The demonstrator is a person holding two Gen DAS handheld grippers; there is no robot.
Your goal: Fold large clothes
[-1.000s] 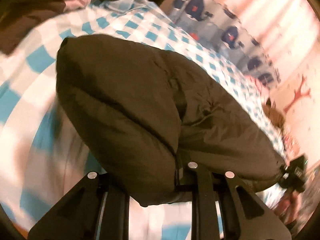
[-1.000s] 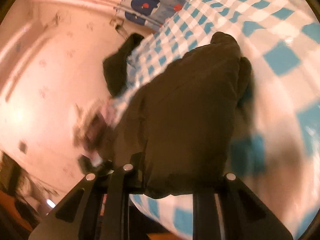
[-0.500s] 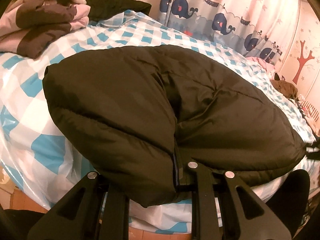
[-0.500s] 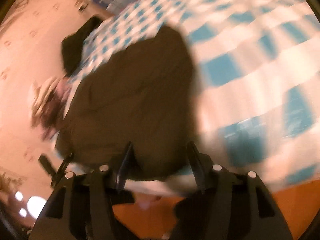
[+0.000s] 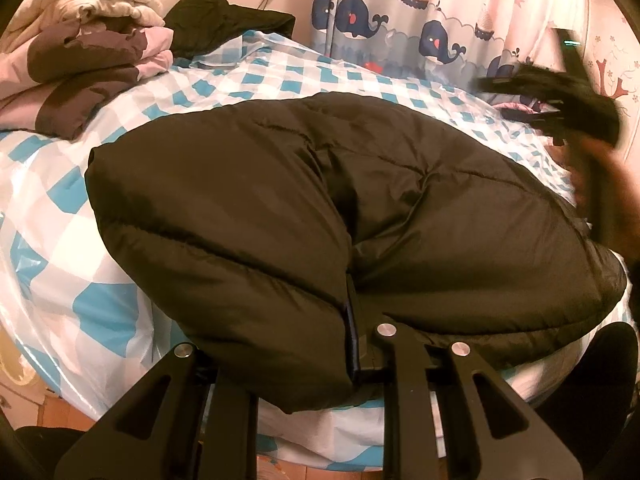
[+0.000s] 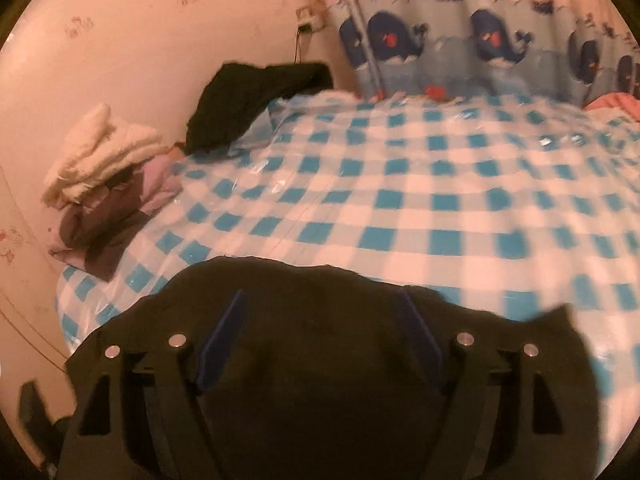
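A dark padded jacket (image 5: 360, 208) lies folded in a thick bundle on the blue-and-white checked bed (image 5: 120, 184). My left gripper (image 5: 356, 356) is shut on the jacket's near edge by the zip. My right gripper (image 6: 320, 316) is open and empty above the jacket (image 6: 320, 380), its blue pads (image 6: 224, 336) spread wide. In the left wrist view the right gripper (image 5: 560, 100) shows blurred at the far right, lifted above the jacket.
A stack of folded pink, brown and cream bedding (image 5: 80, 60) sits at the bed's left corner. A second dark garment (image 5: 228, 16) lies against the wall. A whale-print curtain (image 6: 480, 52) hangs behind the bed. The wooden floor (image 5: 72, 420) shows below the near edge.
My right gripper has let go of the jacket, opened and lifted up and back. The jacket has settled onto the bed; the left gripper keeps its hold.
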